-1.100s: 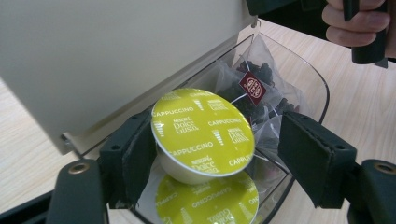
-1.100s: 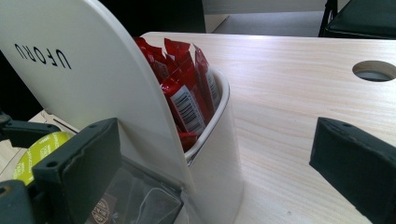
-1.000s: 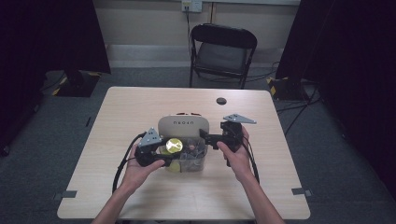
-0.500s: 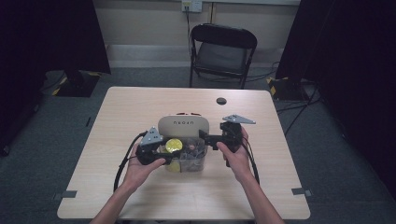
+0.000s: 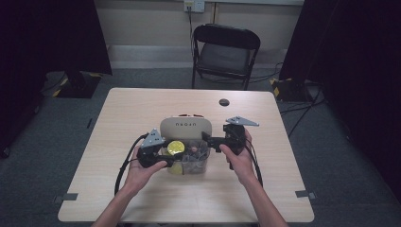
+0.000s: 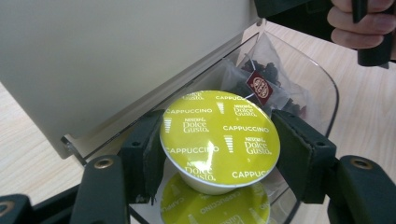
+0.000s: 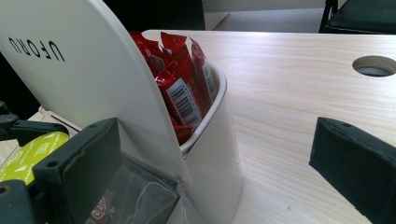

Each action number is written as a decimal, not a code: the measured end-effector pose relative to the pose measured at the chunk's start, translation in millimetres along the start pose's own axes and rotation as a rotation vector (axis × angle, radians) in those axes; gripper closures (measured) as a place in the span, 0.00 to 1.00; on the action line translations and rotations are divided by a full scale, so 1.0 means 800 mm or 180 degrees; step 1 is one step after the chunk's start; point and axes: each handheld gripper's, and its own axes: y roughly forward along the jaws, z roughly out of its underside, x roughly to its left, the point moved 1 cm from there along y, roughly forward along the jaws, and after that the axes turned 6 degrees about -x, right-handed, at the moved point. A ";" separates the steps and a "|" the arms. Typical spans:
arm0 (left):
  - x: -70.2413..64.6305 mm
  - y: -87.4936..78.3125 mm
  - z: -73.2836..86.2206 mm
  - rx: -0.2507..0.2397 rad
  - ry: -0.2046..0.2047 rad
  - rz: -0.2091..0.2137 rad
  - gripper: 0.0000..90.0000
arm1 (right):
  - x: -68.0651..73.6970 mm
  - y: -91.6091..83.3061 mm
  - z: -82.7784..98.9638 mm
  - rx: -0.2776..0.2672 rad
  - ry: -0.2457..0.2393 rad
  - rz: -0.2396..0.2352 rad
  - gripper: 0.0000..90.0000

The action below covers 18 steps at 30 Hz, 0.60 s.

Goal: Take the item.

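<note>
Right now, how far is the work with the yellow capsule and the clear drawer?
Done: the left tool has closed on the yellow capsule, pads at both sides. In hand: the capsule sits above the clear drawer, where another capsule and a tea bag lie. The right tool stands open beside the white organizer. Left: whether the capsule goes in or comes out, I cannot tell.

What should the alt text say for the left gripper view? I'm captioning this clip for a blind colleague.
The left gripper clamps a yellow-green Dolce Gusto cappuccino capsule between its two black jaws, above a clear bin that holds a tea bag. A cream lid stands tilted behind, and a hand with the other gripper shows at top right.
</note>
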 end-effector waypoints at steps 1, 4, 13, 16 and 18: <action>0.000 0.000 0.000 -0.0017 -0.0005 0.0018 0.42 | 0.000 0.000 0.000 -0.0002 -0.0005 0.0004 0.02; 0.000 -0.003 -0.001 -0.0045 -0.0022 0.0037 0.42 | 0.000 0.000 0.000 -0.0001 0.0003 0.0001 0.02; -0.001 -0.013 -0.005 -0.0093 -0.0075 0.0065 0.42 | 0.000 0.000 0.000 -0.0002 -0.0002 0.0001 0.02; -0.001 -0.018 -0.007 -0.0111 -0.0094 0.0090 0.42 | 0.000 0.000 0.000 -0.0003 -0.0003 0.0002 0.02; -0.001 -0.023 -0.007 -0.0075 -0.0072 0.0087 0.42 | 0.000 -0.001 0.000 0.0000 -0.0002 0.0009 0.02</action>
